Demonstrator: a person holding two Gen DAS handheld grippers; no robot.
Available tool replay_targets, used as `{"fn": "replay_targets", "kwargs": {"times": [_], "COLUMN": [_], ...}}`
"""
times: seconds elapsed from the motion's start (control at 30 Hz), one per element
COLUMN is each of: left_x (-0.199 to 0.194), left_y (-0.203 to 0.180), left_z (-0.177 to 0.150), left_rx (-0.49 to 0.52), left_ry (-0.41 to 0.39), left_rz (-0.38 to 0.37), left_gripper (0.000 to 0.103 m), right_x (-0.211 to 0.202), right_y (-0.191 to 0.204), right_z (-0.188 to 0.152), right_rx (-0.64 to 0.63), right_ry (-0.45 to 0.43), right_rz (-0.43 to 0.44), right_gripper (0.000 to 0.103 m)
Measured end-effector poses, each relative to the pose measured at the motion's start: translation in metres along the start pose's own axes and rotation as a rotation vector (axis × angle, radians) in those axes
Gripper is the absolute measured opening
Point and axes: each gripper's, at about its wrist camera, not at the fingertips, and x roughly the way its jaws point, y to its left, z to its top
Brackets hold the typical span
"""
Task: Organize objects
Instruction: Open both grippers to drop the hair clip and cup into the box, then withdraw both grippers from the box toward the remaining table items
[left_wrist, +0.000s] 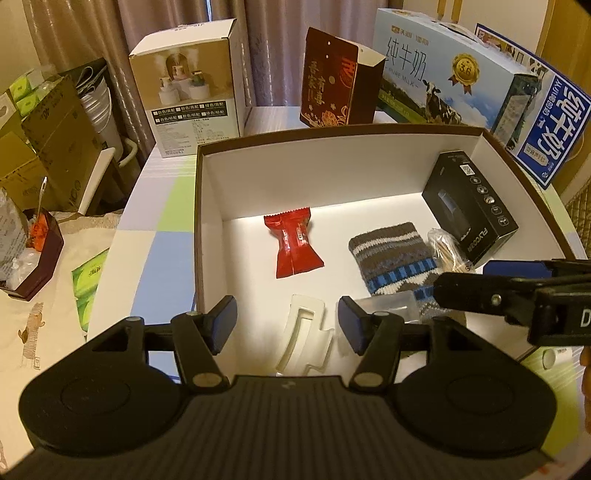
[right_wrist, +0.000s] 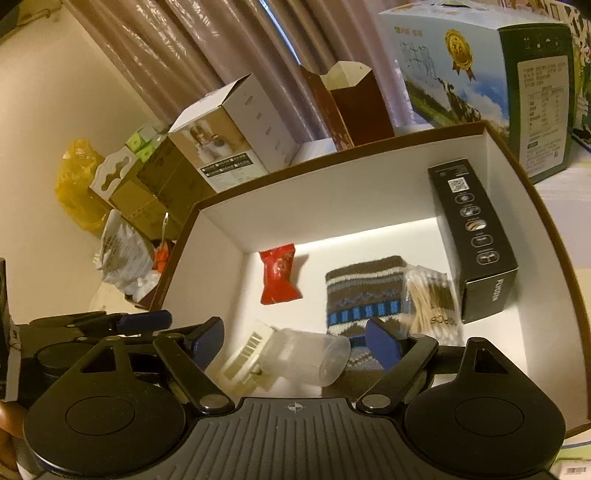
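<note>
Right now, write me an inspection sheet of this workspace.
Surface: table with a pastel check cover.
Job's things: open box holds a red candy packet, a knitted pouch, a bag of cotton swabs, a black carton, a white plastic insert and a clear blister pack.
Clutter: humidifier box, maroon gift carton and milk carton behind the box.
Grippers: left gripper and right gripper both open, empty, over the near edge.
Cables: nothing seen.
Surroundings: curtain, cardboard boxes at left.
</note>
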Motion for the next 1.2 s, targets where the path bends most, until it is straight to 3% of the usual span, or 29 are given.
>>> {"fn": "replay_targets", "kwargs": {"times": [0.4, 1.2], "left_x": [-0.02, -0.079], "left_y": [-0.002, -0.011], "left_z": [-0.006, -0.031], "left_rx": [-0.008, -0.066], "left_ry": [-0.028, -0.094], "left_rz": [-0.015, -0.056], "left_gripper": [0.066, 0.071], "right_x": [-0.019, -0.081], "right_y": [-0.012, -0.006], "right_z": [-0.008, -0.031], "right_rx": [-0.005, -0.019], "right_ry": [-0.024, -0.1], "right_rz": [-0.052, -0.066], "right_gripper": [0.082, 0.085]}}
